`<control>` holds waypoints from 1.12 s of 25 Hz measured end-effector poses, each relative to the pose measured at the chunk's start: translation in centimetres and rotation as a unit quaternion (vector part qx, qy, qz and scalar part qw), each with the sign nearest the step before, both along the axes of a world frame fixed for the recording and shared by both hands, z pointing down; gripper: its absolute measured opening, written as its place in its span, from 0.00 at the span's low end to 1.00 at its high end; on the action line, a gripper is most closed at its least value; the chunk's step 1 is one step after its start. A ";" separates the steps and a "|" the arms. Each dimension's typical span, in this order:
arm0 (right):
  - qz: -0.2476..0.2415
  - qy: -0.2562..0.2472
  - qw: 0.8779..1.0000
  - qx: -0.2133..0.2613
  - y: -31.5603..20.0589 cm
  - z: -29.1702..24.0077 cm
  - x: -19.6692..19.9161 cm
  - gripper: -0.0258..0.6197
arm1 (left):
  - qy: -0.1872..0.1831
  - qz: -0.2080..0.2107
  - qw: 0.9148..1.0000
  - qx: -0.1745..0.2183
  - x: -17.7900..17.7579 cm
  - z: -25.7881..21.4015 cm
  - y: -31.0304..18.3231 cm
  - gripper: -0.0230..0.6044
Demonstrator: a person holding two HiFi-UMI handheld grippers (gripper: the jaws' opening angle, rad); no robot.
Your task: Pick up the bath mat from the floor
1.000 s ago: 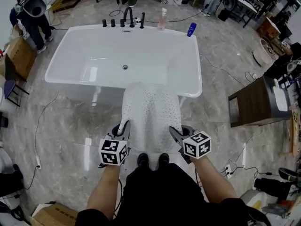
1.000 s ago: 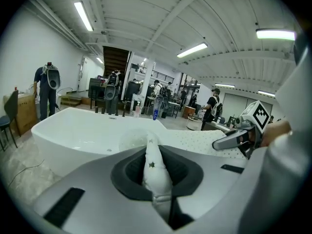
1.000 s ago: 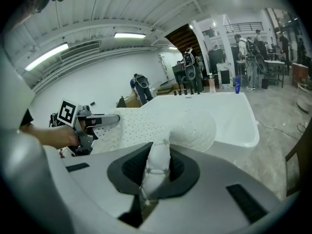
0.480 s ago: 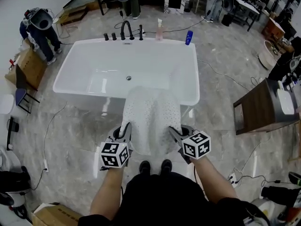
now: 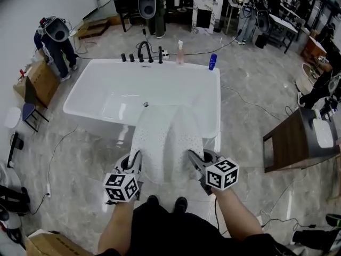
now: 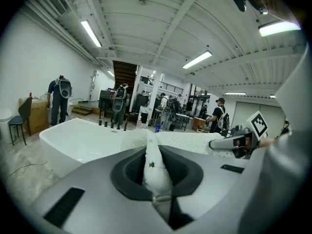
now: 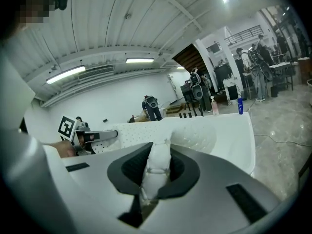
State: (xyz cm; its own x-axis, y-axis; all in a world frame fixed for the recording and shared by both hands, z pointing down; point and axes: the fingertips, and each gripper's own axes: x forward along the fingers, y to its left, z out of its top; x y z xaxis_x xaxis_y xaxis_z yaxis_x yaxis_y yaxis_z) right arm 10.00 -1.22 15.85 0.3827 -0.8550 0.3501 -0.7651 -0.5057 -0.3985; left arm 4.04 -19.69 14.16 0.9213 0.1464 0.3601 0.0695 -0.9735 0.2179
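Observation:
The white, dotted bath mat (image 5: 166, 140) hangs stretched between my two grippers, held off the floor, and its far end drapes over the near rim of the white bathtub (image 5: 96, 97). My left gripper (image 5: 135, 161) is shut on the mat's near left corner; a pinched fold of the mat (image 6: 153, 172) shows between its jaws. My right gripper (image 5: 193, 160) is shut on the near right corner, with the mat (image 7: 157, 167) bunched between its jaws. Each gripper view shows the other gripper across the mat.
The tub taps (image 5: 143, 52), a pink bottle (image 5: 180, 55) and a blue bottle (image 5: 212, 61) stand on the tub's far rim. A dark wooden cabinet (image 5: 290, 143) is at the right. A person (image 5: 56, 41) stands at the far left, by cardboard boxes (image 5: 40, 81). Cables cross the marble floor.
Both grippers have risen with the mat and moved toward the tub. The mat's far end now lies further over the tub's rim.

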 end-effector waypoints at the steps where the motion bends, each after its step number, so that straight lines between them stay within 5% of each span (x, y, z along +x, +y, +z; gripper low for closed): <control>1: 0.003 0.007 1.000 0.001 0.4 -0.4 0.0 0.10 | 0.002 0.002 1.000 -0.001 0.3 -0.4 0.1 0.09; 11: 0.045 0.042 0.997 0.040 2.4 -5.6 1.7 0.10 | 0.046 0.057 0.997 0.001 3.4 -6.0 0.4 0.09; 20: 0.029 0.089 0.994 0.055 -3.4 -10.9 2.1 0.10 | 0.104 0.034 0.993 0.045 3.0 -10.9 -2.4 0.09; 28: 0.044 0.120 0.990 0.061 -5.0 -13.3 2.3 0.10 | 0.120 0.026 0.992 0.023 3.0 -11.7 -4.5 0.09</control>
